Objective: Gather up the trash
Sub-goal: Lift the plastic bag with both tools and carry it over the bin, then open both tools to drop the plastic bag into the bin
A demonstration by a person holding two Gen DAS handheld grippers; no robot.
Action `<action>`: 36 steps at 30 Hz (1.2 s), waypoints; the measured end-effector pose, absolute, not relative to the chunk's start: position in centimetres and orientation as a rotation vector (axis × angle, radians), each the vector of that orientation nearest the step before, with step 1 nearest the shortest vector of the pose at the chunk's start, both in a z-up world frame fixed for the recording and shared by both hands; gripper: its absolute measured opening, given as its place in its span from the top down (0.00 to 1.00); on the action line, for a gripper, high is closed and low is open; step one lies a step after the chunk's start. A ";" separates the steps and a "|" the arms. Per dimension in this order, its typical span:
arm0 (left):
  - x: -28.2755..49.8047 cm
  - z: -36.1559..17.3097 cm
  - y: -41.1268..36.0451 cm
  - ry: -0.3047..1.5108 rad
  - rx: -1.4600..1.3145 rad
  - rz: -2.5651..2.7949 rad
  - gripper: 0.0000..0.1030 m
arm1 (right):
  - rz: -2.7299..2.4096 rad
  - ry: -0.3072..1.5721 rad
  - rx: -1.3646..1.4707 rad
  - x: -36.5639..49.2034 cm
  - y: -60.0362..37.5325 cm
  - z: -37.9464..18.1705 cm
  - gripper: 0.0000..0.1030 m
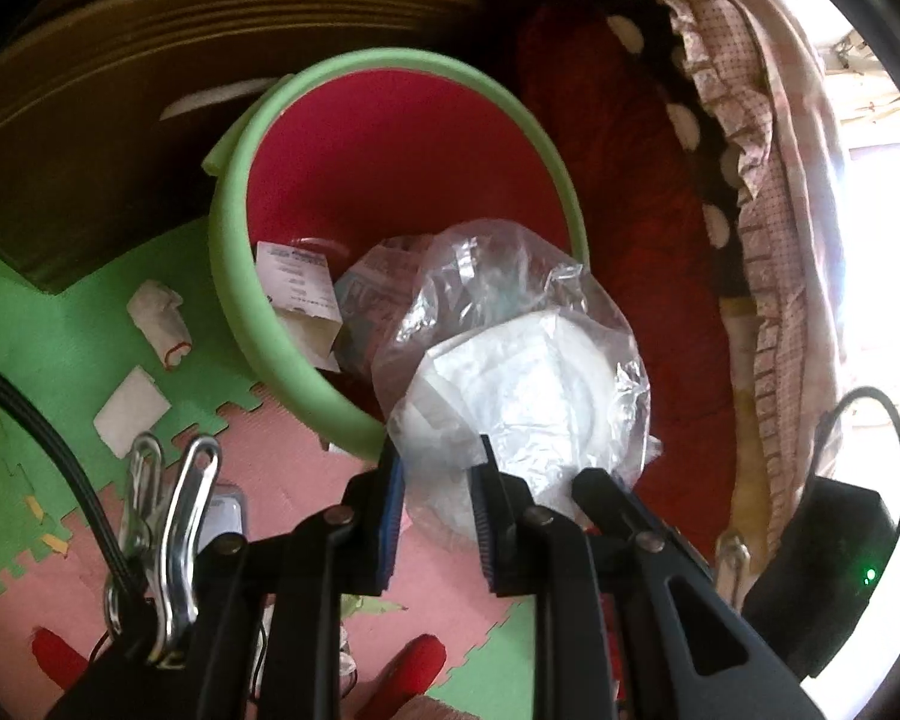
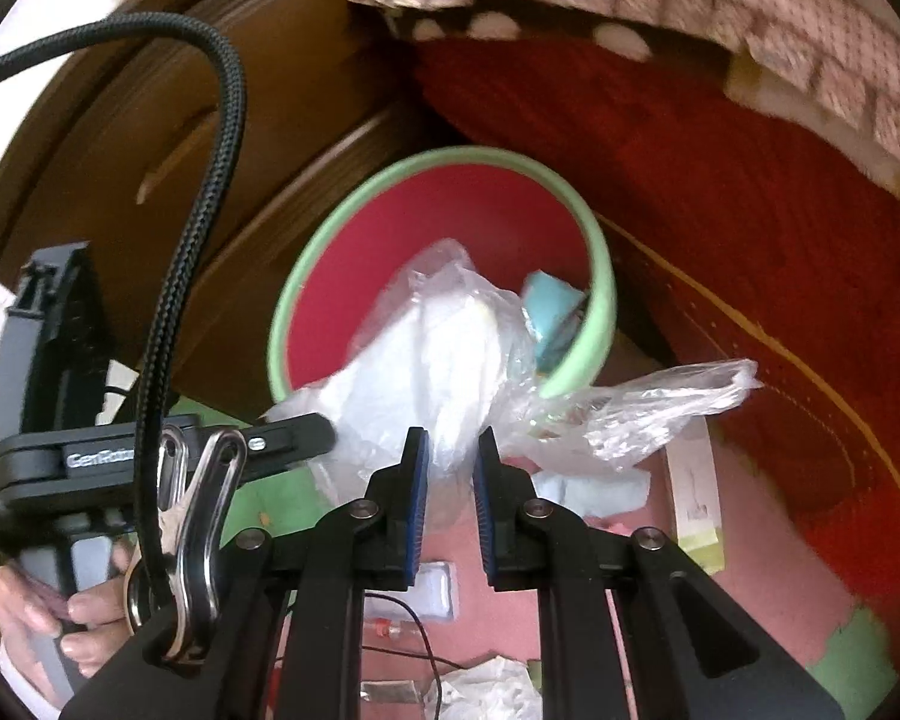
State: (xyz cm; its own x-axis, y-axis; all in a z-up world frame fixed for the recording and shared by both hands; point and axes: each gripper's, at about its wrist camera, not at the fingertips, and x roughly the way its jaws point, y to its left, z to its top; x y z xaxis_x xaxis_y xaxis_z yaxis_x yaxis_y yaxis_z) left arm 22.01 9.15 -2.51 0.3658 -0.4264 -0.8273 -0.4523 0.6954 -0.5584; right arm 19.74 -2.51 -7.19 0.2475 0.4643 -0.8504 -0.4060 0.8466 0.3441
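The crumpled clear plastic bag with white paper waste inside [image 1: 510,384] is a glossy, wrinkled bundle hanging half over the near lip of the round red bin with a pale green rim [image 1: 390,138]. In the right wrist view, a loose clear tail trails outside the rim toward 3 o'clock.

The left gripper [image 1: 438,474] has its blue-padded jaws narrowly parted and pinched on the bag's lower white edge. The right gripper [image 2: 452,456] has its jaws closer together and clamps a fold of the same bag from the other side. In the right wrist view, the left gripper's black body sits at 9 o'clock, with a hand [image 2: 48,618] around its handle.

Inside the bin lie a printed white paper slip [image 1: 297,276] and a light blue packet [image 2: 549,306]. On the green and pink foam floor mat [image 1: 60,330], at 9 o'clock from the bin in the left wrist view, rest a rolled white tissue [image 1: 156,318] and a flat white paper square [image 1: 131,411]. A red fabric bed side [image 1: 642,240] stands just beside the bin at 3 o'clock.
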 end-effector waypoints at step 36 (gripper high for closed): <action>22.6 -0.6 7.6 1.249 -0.684 0.075 0.73 | 0.604 1.248 0.029 19.1 -0.9 -7.5 0.77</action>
